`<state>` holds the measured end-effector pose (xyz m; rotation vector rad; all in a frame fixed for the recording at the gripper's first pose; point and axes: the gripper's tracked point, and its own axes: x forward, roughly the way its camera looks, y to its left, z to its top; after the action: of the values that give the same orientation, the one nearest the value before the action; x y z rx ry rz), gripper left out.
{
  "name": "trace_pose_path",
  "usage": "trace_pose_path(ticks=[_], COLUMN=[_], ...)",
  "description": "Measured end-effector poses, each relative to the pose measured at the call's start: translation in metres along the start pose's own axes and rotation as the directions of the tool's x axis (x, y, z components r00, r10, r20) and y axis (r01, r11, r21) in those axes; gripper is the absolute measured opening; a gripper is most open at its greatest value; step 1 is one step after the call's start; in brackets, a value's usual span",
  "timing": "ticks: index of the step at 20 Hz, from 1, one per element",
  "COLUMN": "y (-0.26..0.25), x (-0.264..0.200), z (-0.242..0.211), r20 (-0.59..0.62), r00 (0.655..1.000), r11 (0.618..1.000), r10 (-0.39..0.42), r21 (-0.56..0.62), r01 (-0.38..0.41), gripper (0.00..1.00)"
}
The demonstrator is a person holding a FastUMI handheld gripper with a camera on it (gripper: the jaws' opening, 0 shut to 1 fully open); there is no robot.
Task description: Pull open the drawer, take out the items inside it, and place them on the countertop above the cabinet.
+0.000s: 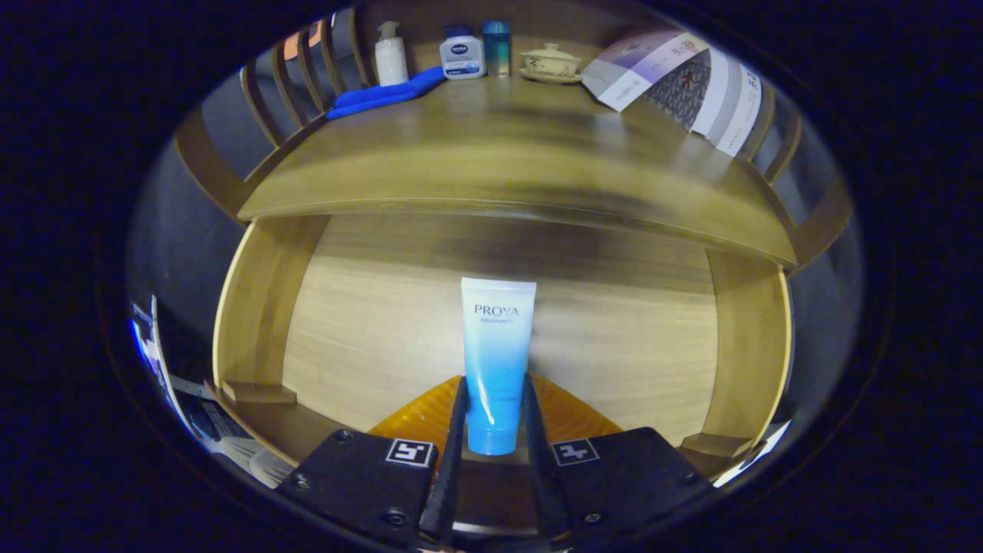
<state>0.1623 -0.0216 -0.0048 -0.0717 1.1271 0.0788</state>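
Gripper (495,418) clamping glossy tube (497,353)

Gripper (495,418) fingers clamped on blue tube (497,346)

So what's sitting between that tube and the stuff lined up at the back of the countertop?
Nothing. In the gripper view, the fingers grip the tube over the open drawer; beyond it lies bare countertop up to the bottles.
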Motion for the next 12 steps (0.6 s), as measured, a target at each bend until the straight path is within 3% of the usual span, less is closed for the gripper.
trace_pose_path(ticks=[7, 12], y=[-0.008, -0.014], x=[-0.053, -0.075], z=[0.009, 0.047], r20=[0.104, 0.189], r00=[0.995, 0.981], r11=[1.0, 0.999], r10=[0.002, -0.031], r21=[-0.002, 0.028], r01=[-0.002, 0.026], gripper=[0.42, 0.42])
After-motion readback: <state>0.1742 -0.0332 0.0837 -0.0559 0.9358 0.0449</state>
